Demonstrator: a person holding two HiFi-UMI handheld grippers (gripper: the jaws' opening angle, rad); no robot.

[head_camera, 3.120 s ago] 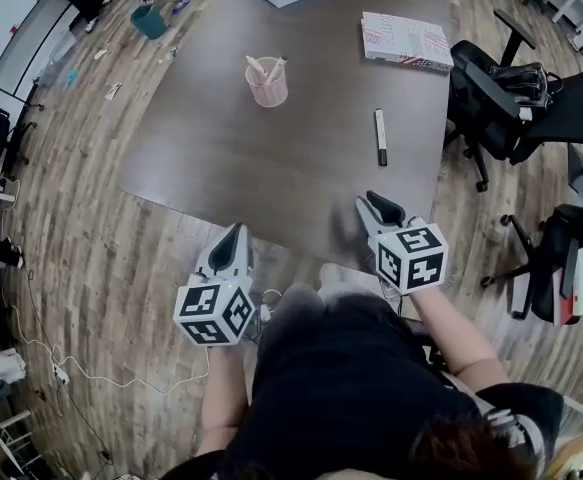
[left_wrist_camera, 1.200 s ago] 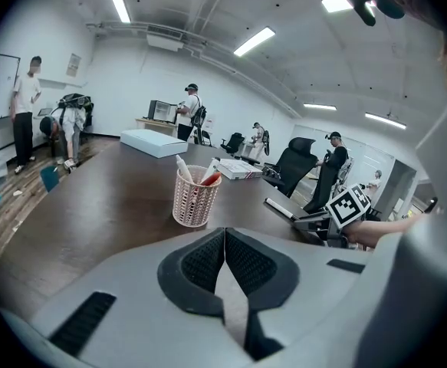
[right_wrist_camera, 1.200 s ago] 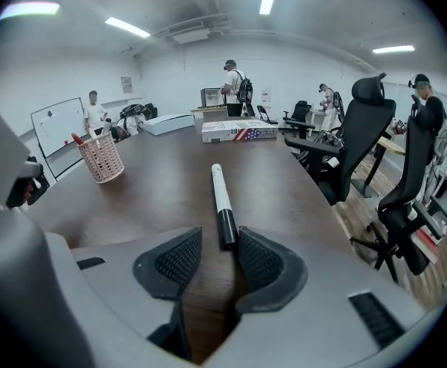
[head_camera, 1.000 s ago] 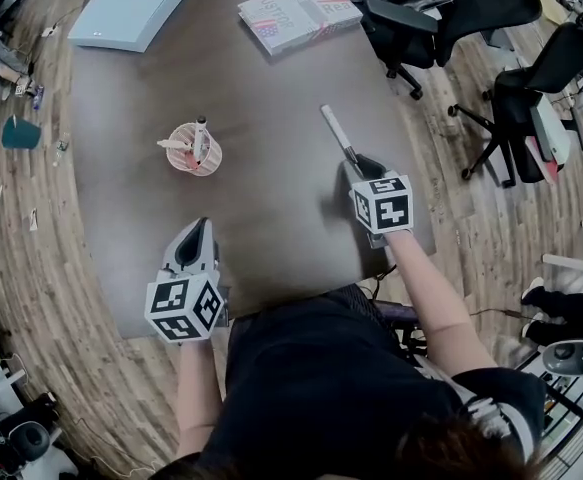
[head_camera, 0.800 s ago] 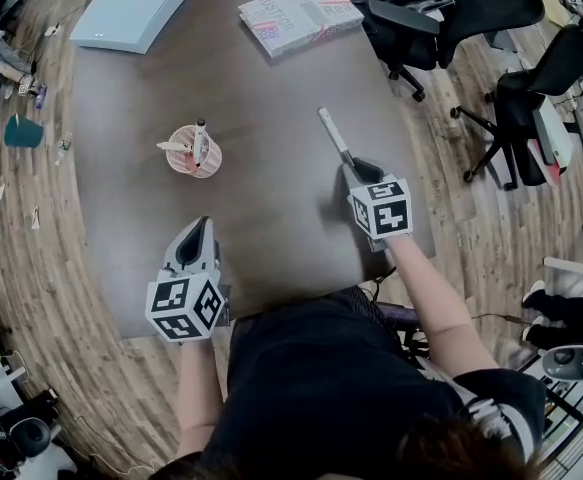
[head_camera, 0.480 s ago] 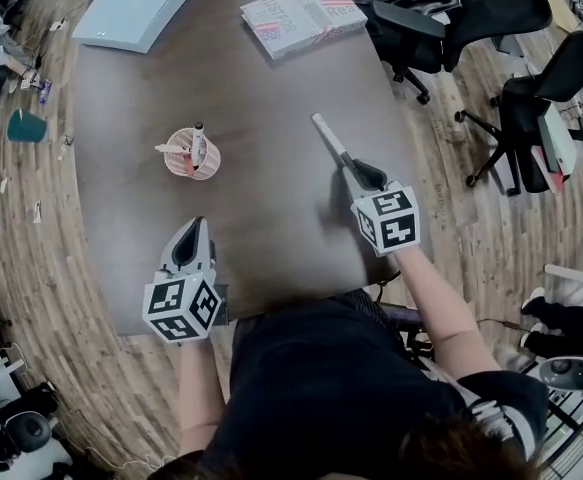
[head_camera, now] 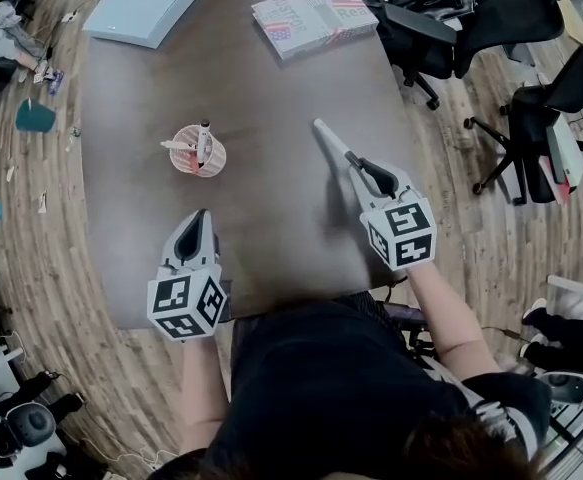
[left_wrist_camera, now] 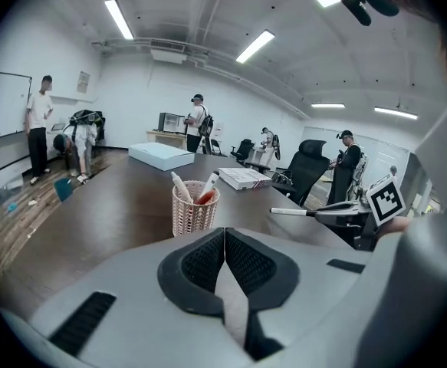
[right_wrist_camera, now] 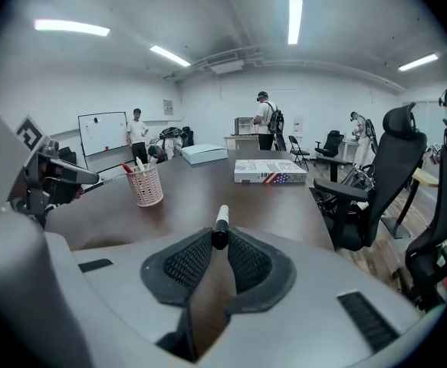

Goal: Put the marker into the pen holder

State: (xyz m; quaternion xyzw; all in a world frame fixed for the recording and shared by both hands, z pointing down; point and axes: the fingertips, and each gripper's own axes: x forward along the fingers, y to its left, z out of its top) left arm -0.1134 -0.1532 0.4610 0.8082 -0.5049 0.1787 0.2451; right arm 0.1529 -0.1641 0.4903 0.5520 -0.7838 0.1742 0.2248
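The marker point(head_camera: 331, 140), white with a black cap, sticks out forward from my right gripper point(head_camera: 361, 166), lifted off the brown table point(head_camera: 271, 228). That gripper's jaws have just been closing and now pinch the marker's black end point(right_wrist_camera: 221, 222). The pink mesh pen holder point(head_camera: 198, 152) stands left of it on the table with a couple of pens inside, and shows ahead in the left gripper view point(left_wrist_camera: 195, 211). My left gripper point(head_camera: 195, 220) hovers near the table's front edge, below the holder. Its jaws meet with nothing between them point(left_wrist_camera: 225, 234).
A book point(head_camera: 314, 16) lies at the table's far right. A pale blue flat box point(head_camera: 146, 6) sits at the far left. Black office chairs point(head_camera: 421, 28) crowd the table's right side. People stand at the back of the room point(left_wrist_camera: 198, 121).
The marker lay on the table at first. The right gripper has closed on it and raised it, drawing back towards the person. The left gripper has hardly moved.
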